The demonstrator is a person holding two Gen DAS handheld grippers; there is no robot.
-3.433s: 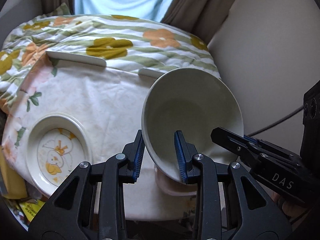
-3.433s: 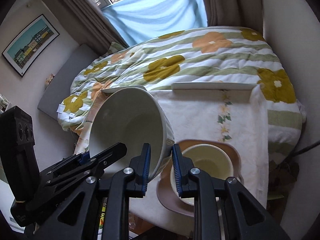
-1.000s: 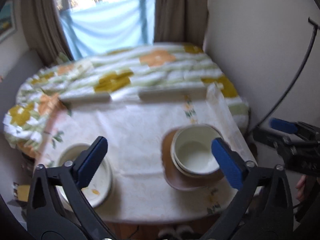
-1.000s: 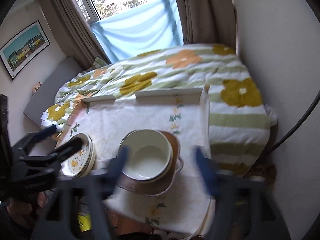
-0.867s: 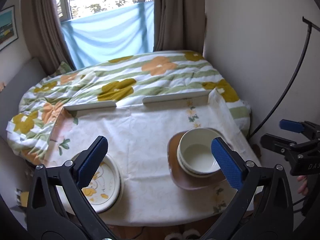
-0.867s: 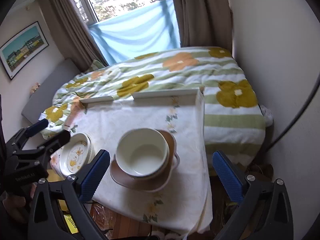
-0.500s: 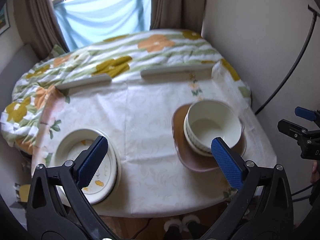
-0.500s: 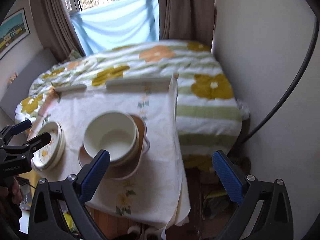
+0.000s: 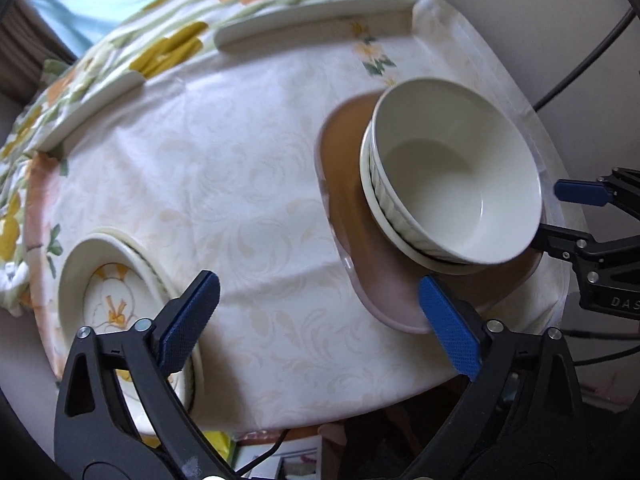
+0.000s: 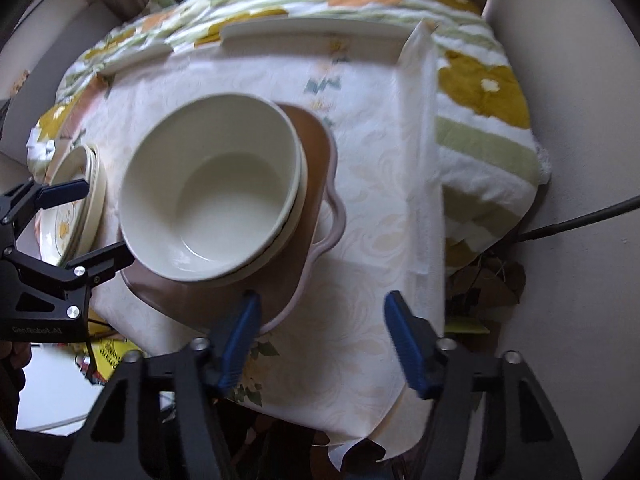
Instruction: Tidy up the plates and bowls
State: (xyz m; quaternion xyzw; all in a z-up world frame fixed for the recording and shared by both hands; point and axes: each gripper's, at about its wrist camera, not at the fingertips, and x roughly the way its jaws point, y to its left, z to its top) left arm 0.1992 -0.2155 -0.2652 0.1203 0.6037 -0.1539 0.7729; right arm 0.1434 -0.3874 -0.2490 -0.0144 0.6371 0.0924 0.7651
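Observation:
A cream bowl (image 9: 452,184) sits nested in another bowl on a brown plate (image 9: 352,216) with a pale pink rim at the table's right side; it also shows in the right wrist view (image 10: 212,192). A stack of plates with a yellow duck print (image 9: 108,304) lies at the front left. My left gripper (image 9: 316,324) is open and empty above the table's front edge, between the plates and the bowls. My right gripper (image 10: 324,340) is open and empty over the cloth, its left finger at the brown plate's (image 10: 316,200) near rim.
A white patterned cloth (image 9: 224,184) covers the small table. A flowered quilt (image 10: 480,80) lies behind and to the right. A wall (image 9: 540,8) and a black cable (image 10: 576,216) stand close on the right. Yellow packaging (image 10: 108,352) lies under the table.
Both grippers let go of the big bowl, which now rests nested on the brown plate. They opened wide, drew back, and have since come down close to the table.

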